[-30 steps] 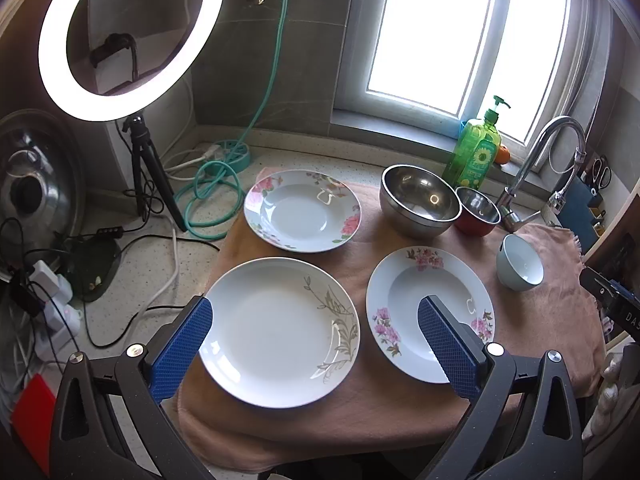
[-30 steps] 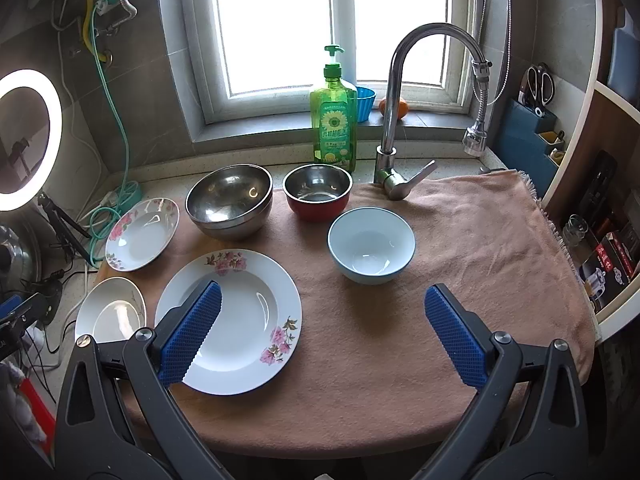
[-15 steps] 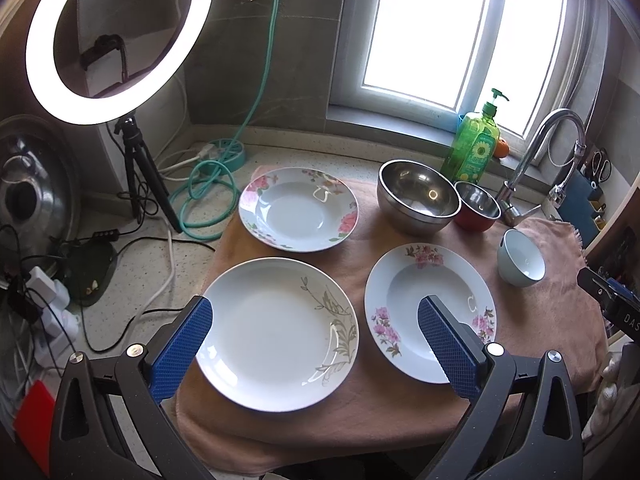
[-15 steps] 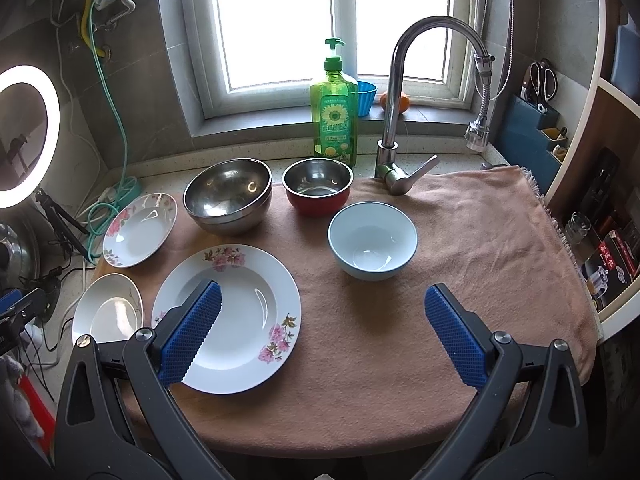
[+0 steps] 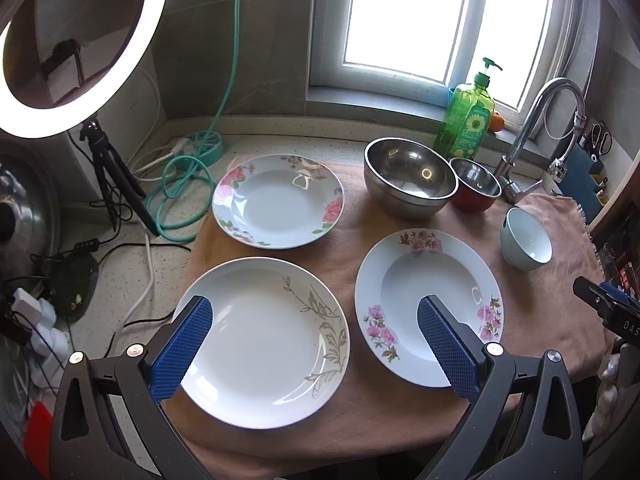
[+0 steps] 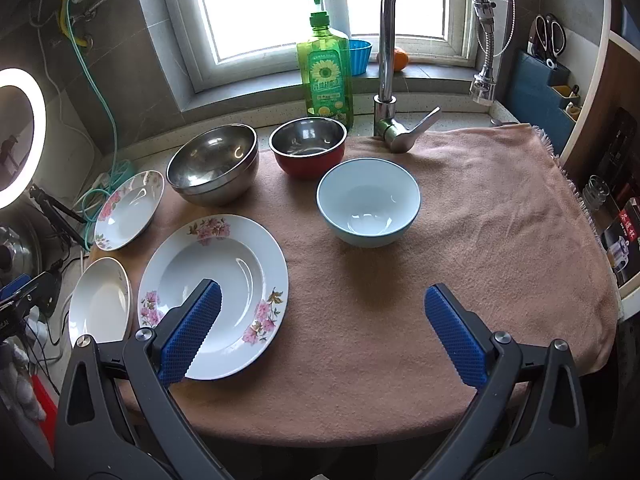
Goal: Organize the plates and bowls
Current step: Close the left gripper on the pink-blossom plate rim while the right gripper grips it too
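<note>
Right now both grippers hang above the near edge of a pinkish-brown towel (image 6: 460, 240) that covers the counter, and neither touches any dish. The left gripper (image 5: 316, 344) has its blue-padded fingers spread wide with nothing between them; below it lies a large white plate with a grey leaf sprig (image 5: 260, 340). The right gripper (image 6: 320, 332) is likewise spread wide and empty, its left finger over the rim of a white deep plate with pink blossoms (image 6: 216, 292), its right finger over bare towel.

Three plates lie flat and apart from each other: the grey-sprig plate at the near left, the pink-blossom plate just beside it to the right, and a white deep plate with large pink and red flowers (image 5: 278, 200) behind them. Along the back stand a large stainless-steel bowl (image 6: 212, 164) and, just beside it, a smaller steel bowl with a red outside (image 6: 308, 146) (whether the two touch cannot be told). A pale blue ceramic bowl (image 6: 368, 202) sits upright by itself, in front of the red one and near the middle of the towel.

Behind the bowls stand a green dish-soap pump bottle (image 6: 325, 72) and a chrome gooseneck tap (image 6: 388, 64). A lit ring lamp on a tripod (image 5: 24, 120) is off to the left.
</note>
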The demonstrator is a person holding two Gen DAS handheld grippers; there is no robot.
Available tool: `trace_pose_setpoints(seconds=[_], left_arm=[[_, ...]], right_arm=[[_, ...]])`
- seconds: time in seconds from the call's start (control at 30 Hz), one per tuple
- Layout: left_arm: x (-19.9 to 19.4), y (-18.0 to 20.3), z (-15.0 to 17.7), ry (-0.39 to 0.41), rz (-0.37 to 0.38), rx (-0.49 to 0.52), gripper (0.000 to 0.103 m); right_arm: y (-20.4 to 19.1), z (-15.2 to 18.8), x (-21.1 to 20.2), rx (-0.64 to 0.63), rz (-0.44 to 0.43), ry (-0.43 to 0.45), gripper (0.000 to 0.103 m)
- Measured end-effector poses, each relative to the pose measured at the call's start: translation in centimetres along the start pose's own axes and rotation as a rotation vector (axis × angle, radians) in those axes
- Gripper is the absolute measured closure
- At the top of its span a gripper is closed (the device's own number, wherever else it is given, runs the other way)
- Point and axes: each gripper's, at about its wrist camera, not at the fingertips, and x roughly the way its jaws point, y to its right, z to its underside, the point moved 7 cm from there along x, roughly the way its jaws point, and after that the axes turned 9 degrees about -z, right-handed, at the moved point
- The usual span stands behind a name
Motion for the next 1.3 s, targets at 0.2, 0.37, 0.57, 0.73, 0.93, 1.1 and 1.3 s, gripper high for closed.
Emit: trace_pose_setpoints(seconds=[0.2,0.37,0.57,0.73,0.93,1.1,1.3], left_arm=[[1.7,1.4,-0.2,-0.027,0.018,0.031,0.002],[4.1,2.4,-0.2,-0.101,0.059,0.051,0.021],[6.2,3.5,0.1,-0.173,0.136,0.037,0.039],[7.6,4.4,0.2,-0.224,0.195,0.031,0.054],[9.7,5.2,0.1,-0.287,0.239,0.012,0.062],[11.1,5.5,-0.4,-0.309,0.243,0.013,0.068],[12.5,6.2,-0.5,-0.344,0.25,0.03,0.076]], right_arm=[[1.0,0.5,1.6,0.03,-0.03,-0.039,0.0],[1.8,1.2,3.2,0.072,-0.091,-0.092,0.003],[1.9,1.7,5.0,0.091,-0.161,-0.15,0.014],[1.8,1.9,7.0,0.105,-0.211,-0.208,0.03],[1.9,2.6,9.1,0.134,-0.253,-0.279,0.041],[2.2,3.0,10.5,0.17,-0.277,-0.32,0.051],[2.1,3.2,11.4,0.201,-0.307,-0.348,0.06]])
